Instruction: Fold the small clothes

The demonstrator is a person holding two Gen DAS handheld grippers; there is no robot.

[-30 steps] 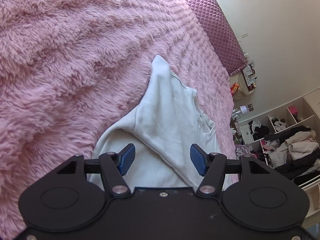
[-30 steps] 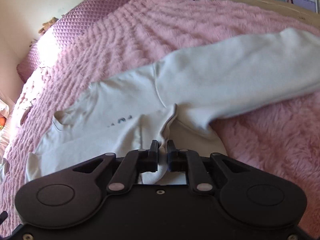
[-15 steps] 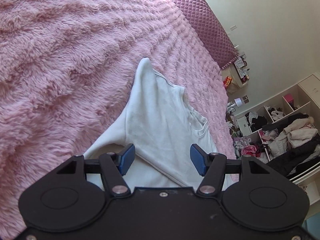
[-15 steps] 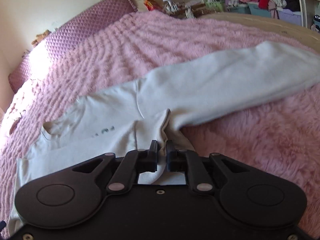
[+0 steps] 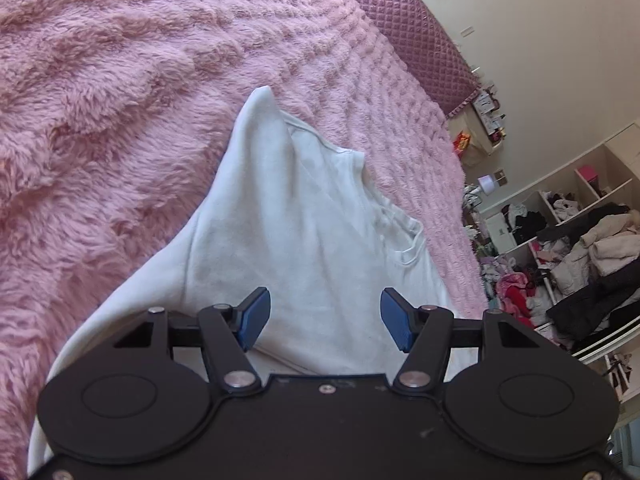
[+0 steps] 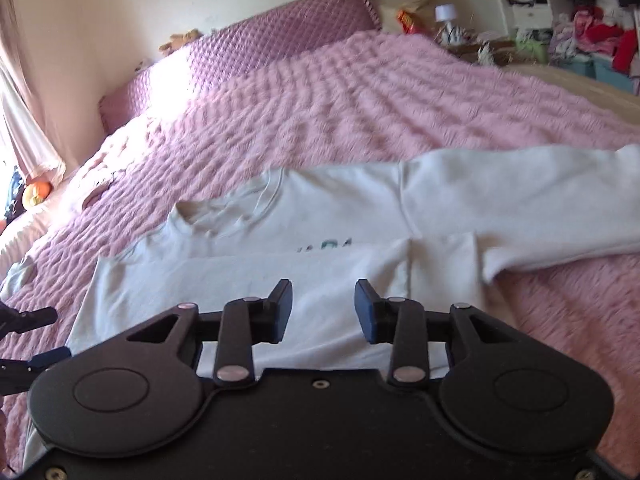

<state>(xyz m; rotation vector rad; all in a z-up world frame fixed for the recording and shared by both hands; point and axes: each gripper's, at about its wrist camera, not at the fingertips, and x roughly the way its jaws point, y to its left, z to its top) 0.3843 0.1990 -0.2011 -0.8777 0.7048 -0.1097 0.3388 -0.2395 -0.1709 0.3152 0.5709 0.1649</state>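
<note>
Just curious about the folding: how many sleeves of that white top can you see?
2. One sleeve stretches out to the right over the pink blanket; the other sleeve is folded across the shirt body.

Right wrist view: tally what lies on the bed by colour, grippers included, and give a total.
White: 1, the sweatshirt, bottom part folded up over its print.
Pink: 1, the fluffy blanket.
Purple: 1, the quilted pillow.
Black with blue fingers: 2, the right gripper and the left gripper, both open over the sweatshirt.
Total: 5
</note>
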